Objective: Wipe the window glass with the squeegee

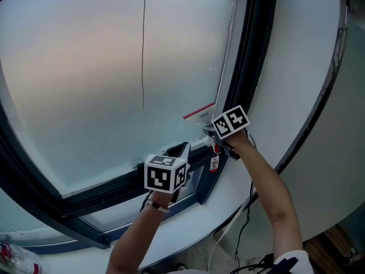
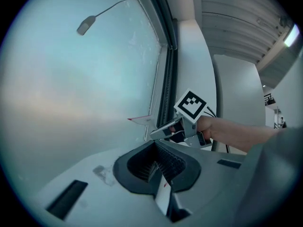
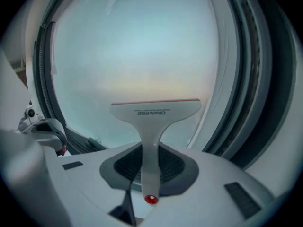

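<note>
A white squeegee (image 1: 199, 112) with a red blade edge lies against the frosted window glass (image 1: 114, 67) near its lower right corner. My right gripper (image 1: 208, 131) is shut on the handle, and in the right gripper view the squeegee (image 3: 156, 110) stands upright out of the right gripper (image 3: 150, 167), blade on top against the glass (image 3: 142, 46). My left gripper (image 1: 178, 150) hovers lower left of it by the bottom frame, shut with nothing in it. In the left gripper view the left gripper (image 2: 154, 167) points at the glass, with the squeegee (image 2: 141, 120) ahead.
A dark window frame (image 1: 251, 67) borders the pane on the right and along the bottom. A small red-and-white tag (image 1: 214, 163) hangs under the right gripper. Cables (image 1: 239, 227) trail down the white wall. A plastic bottle (image 1: 17, 261) sits at the lower left.
</note>
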Available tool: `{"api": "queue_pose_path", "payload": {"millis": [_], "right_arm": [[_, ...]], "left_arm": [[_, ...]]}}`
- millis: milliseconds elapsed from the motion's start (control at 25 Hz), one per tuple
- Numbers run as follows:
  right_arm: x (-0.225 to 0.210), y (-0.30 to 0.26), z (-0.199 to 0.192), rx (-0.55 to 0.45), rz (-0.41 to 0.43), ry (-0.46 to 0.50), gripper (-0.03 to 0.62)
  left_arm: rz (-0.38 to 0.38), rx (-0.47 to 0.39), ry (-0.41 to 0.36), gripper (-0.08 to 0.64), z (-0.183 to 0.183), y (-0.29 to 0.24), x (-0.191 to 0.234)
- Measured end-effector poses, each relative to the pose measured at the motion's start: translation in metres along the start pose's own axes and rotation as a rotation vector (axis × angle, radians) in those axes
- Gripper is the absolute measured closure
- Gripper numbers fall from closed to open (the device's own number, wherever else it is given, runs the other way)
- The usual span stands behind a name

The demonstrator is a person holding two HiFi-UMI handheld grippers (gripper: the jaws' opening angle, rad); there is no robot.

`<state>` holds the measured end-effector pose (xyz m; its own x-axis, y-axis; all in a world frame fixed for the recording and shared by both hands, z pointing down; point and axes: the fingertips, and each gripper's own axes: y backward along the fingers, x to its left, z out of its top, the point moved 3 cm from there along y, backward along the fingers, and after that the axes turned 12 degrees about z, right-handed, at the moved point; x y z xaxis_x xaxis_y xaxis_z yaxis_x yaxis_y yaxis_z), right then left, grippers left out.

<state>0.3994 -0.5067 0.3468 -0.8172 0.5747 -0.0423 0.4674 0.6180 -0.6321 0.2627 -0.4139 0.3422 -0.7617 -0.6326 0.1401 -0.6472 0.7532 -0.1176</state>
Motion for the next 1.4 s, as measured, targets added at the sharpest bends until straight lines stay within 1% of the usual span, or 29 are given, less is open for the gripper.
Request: {"api": "queue_pose_path", "payload": {"millis": [80, 160, 280, 400, 520, 680, 760, 880, 1120, 1240, 1400], "right_arm": [[0.009, 0.031, 0.033, -0.065, -0.007, 0.035, 0.514], [0.016, 0.067, 0.072, -0.143, -0.014, 0.071, 0.514], [0.020, 0.121, 0.137, -0.251, -0.049, 0.130, 0.514], [0.019, 0.162, 0.187, -0.334, -0.075, 0.155, 0.514], [0.013, 0.195, 0.224, -0.404, -0.092, 0.154, 0.514], [0.003, 0.221, 0.270, -0.488, -0.058, 0.133, 0.514], [-0.002, 0.229, 0.289, -0.519, -0.045, 0.124, 0.514], [-0.008, 0.240, 0.316, -0.557, -0.040, 0.128, 0.514], [-0.013, 0.256, 0.349, -0.579, -0.094, 0.170, 0.514], [-0.013, 0.255, 0.356, -0.580, -0.116, 0.179, 0.514], [-0.015, 0.243, 0.350, -0.543, -0.130, 0.173, 0.514]], "left_arm": [[-0.003, -0.028, -0.020, 0.560, 0.021, 0.004, -0.005], [-0.004, -0.070, -0.048, 0.560, 0.051, 0.008, -0.010], [-0.006, -0.146, -0.112, 0.560, 0.103, 0.011, -0.020], [0.010, -0.200, -0.165, 0.560, 0.142, 0.015, -0.026], [0.024, -0.233, -0.190, 0.560, 0.165, 0.019, -0.030], [0.041, -0.261, -0.202, 0.560, 0.176, 0.024, -0.030], [0.049, -0.270, -0.200, 0.560, 0.179, 0.024, -0.028], [0.061, -0.292, -0.193, 0.560, 0.194, 0.021, -0.026], [0.088, -0.327, -0.210, 0.560, 0.221, 0.012, -0.022], [0.101, -0.341, -0.212, 0.560, 0.238, 0.007, -0.017], [0.104, -0.367, -0.232, 0.560, 0.260, 0.007, -0.019]]}}
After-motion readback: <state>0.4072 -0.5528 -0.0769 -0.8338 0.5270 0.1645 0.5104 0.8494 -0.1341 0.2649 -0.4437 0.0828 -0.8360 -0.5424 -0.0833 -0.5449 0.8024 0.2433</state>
